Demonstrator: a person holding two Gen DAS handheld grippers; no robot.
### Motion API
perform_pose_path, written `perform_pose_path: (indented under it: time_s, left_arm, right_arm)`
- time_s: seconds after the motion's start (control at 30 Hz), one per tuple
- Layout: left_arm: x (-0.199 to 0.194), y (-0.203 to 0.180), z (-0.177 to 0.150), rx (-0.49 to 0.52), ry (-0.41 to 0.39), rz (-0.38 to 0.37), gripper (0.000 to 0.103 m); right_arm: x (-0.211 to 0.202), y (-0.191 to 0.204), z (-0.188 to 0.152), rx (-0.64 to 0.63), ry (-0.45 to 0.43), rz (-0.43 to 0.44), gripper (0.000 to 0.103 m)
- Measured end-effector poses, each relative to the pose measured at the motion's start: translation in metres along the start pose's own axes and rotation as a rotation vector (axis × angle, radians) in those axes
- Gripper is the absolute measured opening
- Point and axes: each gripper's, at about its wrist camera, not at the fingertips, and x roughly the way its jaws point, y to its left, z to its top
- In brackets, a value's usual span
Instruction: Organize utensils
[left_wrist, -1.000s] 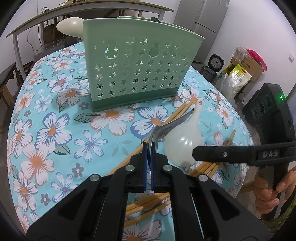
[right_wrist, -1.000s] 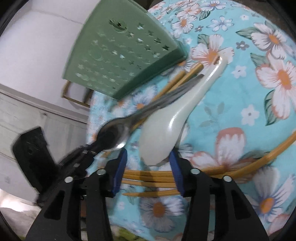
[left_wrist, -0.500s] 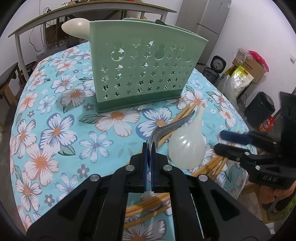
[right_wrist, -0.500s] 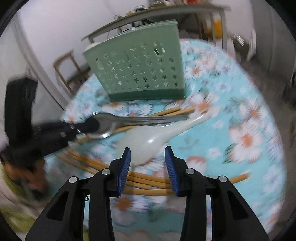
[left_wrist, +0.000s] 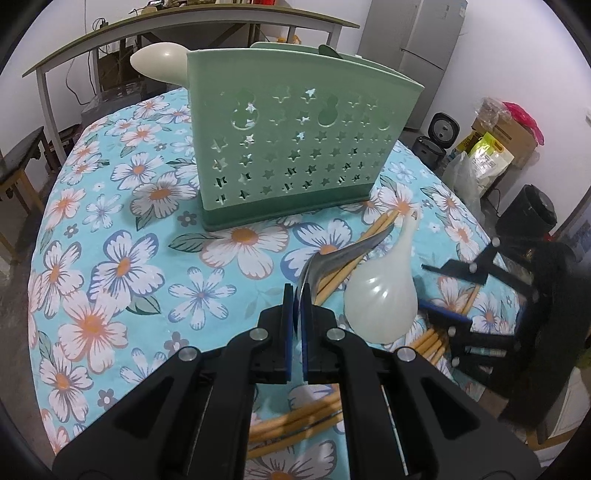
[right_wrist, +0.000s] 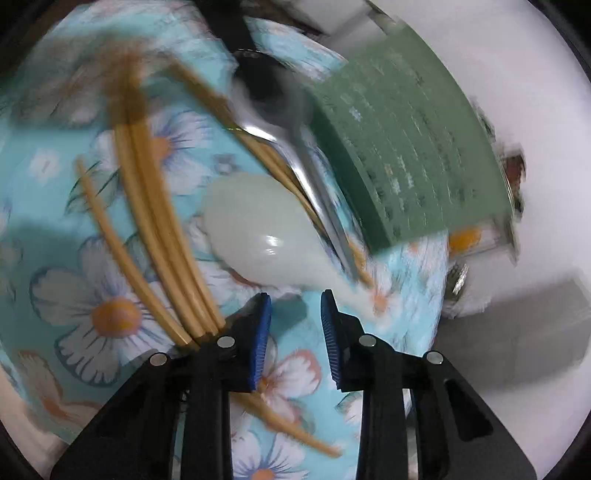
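Note:
My left gripper (left_wrist: 297, 295) is shut on the bowl end of a metal spoon (left_wrist: 347, 251), its handle pointing toward the green perforated utensil holder (left_wrist: 295, 147). A white ceramic spoon (left_wrist: 384, 295) lies beside it over several wooden chopsticks (left_wrist: 295, 424). Another white spoon (left_wrist: 159, 62) sticks out of the holder's left end. My right gripper (right_wrist: 293, 325) is open and empty, just above the cloth near the white spoon's (right_wrist: 258, 236) handle; it also shows in the left wrist view (left_wrist: 458, 317). The right wrist view is blurred; chopsticks (right_wrist: 159, 229), the metal spoon (right_wrist: 317, 192) and the holder (right_wrist: 413, 147) show.
The round table wears a blue floral cloth (left_wrist: 110, 258). A grey bench table (left_wrist: 110, 33), a fridge (left_wrist: 417, 55), bags and boxes (left_wrist: 495, 147) and a black bin (left_wrist: 528, 214) stand around it.
My right gripper has swung around quickly, from over the white spoon's bowl to near its handle end. My left gripper keeps its hold on the metal spoon, nearly still.

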Motion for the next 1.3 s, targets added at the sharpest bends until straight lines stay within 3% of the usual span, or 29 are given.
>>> perform_pose_path:
  time_s: [0.1, 0.23, 0.53, 0.77, 1.3]
  left_arm:
    - [0.002, 0.001, 0.001, -0.007, 0.000, 0.003, 0.003]
    - [0.003, 0.003, 0.003, -0.008, 0.001, 0.003, 0.003]
    - [0.006, 0.007, 0.003, -0.020, 0.001, 0.005, 0.003]
    - [0.003, 0.008, 0.002, -0.023, -0.006, 0.011, 0.003]
    - [-0.005, 0.018, 0.003, -0.065, -0.026, 0.020, 0.003]
  right_arm:
    - [-0.003, 0.001, 0.006, -0.026, -0.053, 0.029, 0.029]
    - [-0.007, 0.009, 0.015, -0.063, -0.105, 0.004, 0.029]
    - [-0.012, 0.013, 0.029, 0.049, -0.162, -0.030, 0.029]
    - [-0.020, 0.030, 0.040, -0.016, -0.156, -0.122, 0.029]
    - [-0.004, 0.021, 0.057, 0.120, -0.132, -0.121, 0.029]
